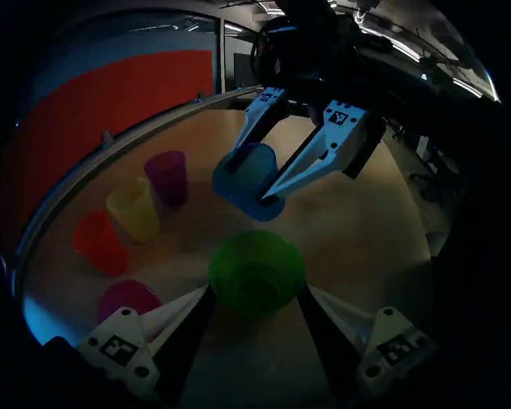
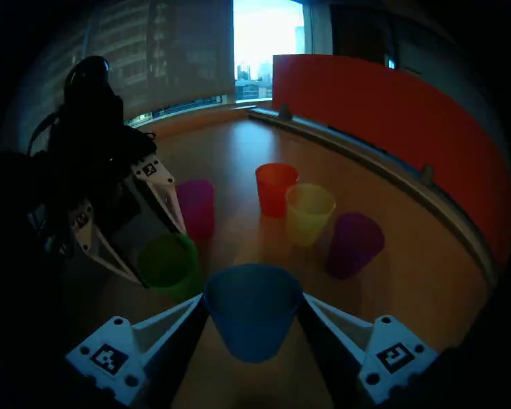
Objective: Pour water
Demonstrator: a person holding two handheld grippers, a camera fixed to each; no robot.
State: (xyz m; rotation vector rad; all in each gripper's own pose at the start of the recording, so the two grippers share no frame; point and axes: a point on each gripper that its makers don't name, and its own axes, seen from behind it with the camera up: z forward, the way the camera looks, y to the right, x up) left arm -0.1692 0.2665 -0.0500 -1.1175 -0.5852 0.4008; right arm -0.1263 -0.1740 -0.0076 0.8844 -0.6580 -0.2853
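In the left gripper view my left gripper point(image 1: 255, 290) is shut on a green cup point(image 1: 257, 269), held upright above the wooden table point(image 1: 351, 225). Farther off, the right gripper point(image 1: 250, 178) holds a blue cup point(image 1: 245, 180), tilted toward the green one and just above and behind it. In the right gripper view my right gripper point(image 2: 253, 300) is shut on that blue cup point(image 2: 253, 317). The left gripper point(image 2: 159, 255) with the green cup point(image 2: 167, 262) shows at the left, close to the blue cup's rim. No water can be made out in this dim light.
Several other cups stand on the table: magenta point(image 2: 197, 208), red point(image 2: 276, 189), yellow point(image 2: 308, 213) and purple point(image 2: 354, 244). A red wall panel point(image 2: 405, 116) and a metal rail point(image 2: 392, 170) run along the table's far edge. A window point(image 2: 266, 41) lies behind.
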